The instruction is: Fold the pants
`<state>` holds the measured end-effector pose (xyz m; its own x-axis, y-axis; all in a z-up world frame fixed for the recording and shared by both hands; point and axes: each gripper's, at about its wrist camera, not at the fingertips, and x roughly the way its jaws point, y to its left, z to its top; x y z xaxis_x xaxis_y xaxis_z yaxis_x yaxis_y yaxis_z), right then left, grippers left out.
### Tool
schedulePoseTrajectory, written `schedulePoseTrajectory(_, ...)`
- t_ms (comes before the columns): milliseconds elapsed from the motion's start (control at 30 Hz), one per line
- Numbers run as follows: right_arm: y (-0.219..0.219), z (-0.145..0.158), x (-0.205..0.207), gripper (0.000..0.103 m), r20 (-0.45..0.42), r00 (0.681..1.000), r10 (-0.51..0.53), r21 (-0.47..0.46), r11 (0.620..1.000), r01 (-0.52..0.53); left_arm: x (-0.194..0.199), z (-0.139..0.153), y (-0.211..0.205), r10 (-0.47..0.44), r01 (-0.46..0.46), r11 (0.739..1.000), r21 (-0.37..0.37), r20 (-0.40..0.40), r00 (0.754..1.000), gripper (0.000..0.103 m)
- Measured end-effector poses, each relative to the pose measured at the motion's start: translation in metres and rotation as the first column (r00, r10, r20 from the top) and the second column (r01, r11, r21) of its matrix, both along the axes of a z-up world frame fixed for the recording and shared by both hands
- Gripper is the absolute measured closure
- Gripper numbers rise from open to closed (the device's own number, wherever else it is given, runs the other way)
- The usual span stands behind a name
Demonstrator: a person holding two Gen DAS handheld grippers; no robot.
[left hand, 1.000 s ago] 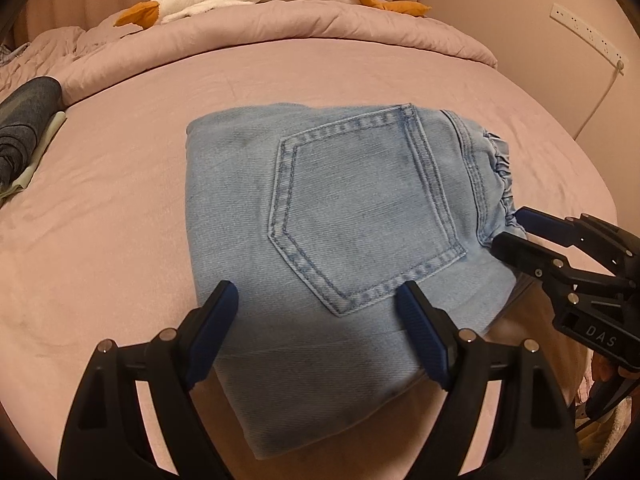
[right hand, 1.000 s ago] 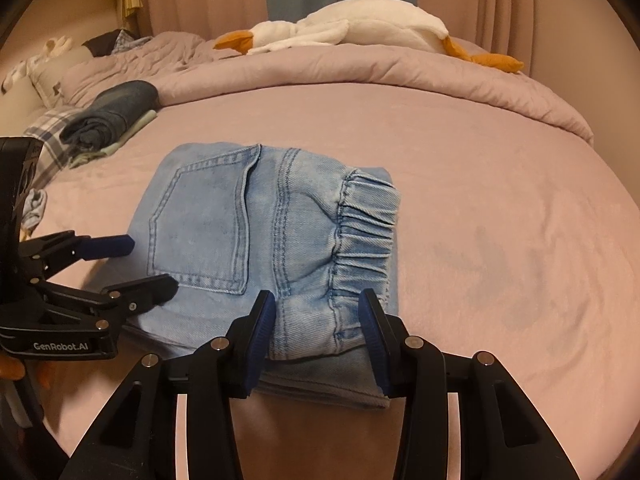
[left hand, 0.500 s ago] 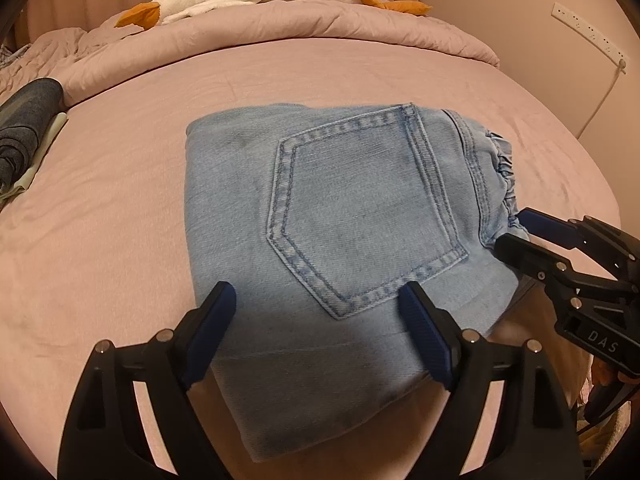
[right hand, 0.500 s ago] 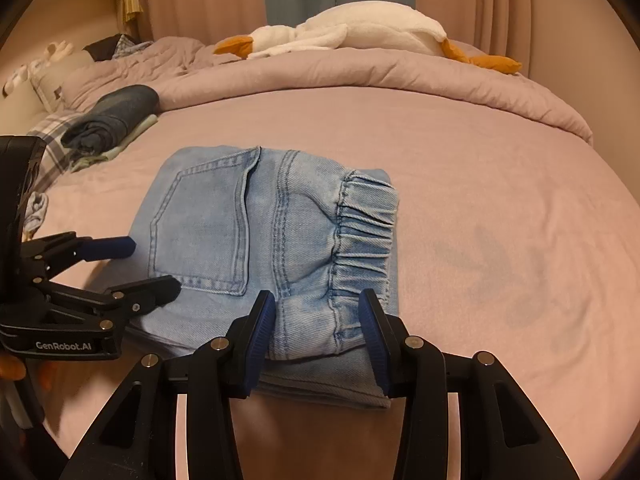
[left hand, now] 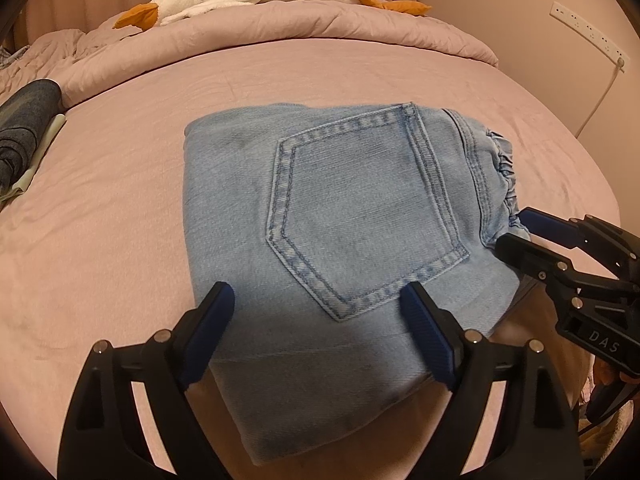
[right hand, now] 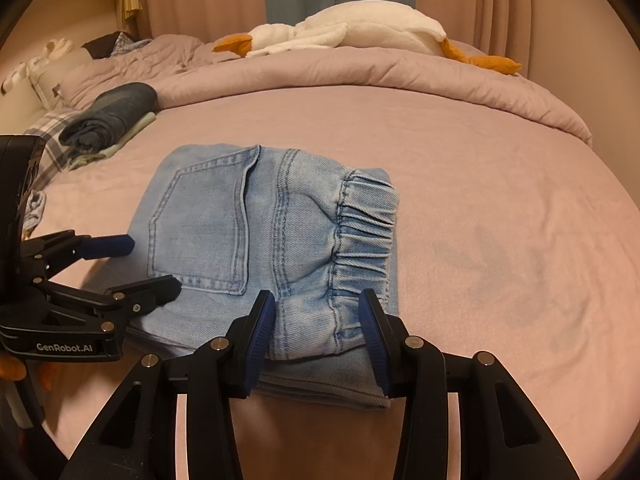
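Light blue denim pants (left hand: 352, 240) lie folded into a compact rectangle on the pink bed, back pocket up, elastic waistband at the right. They also show in the right wrist view (right hand: 260, 248). My left gripper (left hand: 320, 320) is open, its fingers spread over the near edge of the pants, holding nothing. It shows in the right wrist view (right hand: 136, 264) at the left. My right gripper (right hand: 320, 328) is open, its fingers either side of the waistband's near corner, not closed on it. It shows in the left wrist view (left hand: 516, 228) at the right.
A rolled lilac duvet (right hand: 360, 76) with a white plush goose (right hand: 352, 32) lies across the far side of the bed. Dark folded clothes (right hand: 112, 120) sit at the far left. A wall power strip (left hand: 584, 32) and cable are at right.
Both grippers have drawn back very slightly from the pants. The pants have not moved and both grippers stay open.
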<state>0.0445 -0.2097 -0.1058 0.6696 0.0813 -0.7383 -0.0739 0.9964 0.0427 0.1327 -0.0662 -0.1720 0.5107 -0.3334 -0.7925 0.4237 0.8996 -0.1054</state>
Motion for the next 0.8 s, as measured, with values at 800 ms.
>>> schedulePoseTrajectory(800, -0.018, 0.010, 0.074, 0.067, -0.115, 0.989, -0.091, 0.151, 0.983, 0.108, -0.010, -0.002, 0.034, 0.089, -0.105, 0.985, -0.134, -0.119, 0.989, 0.022)
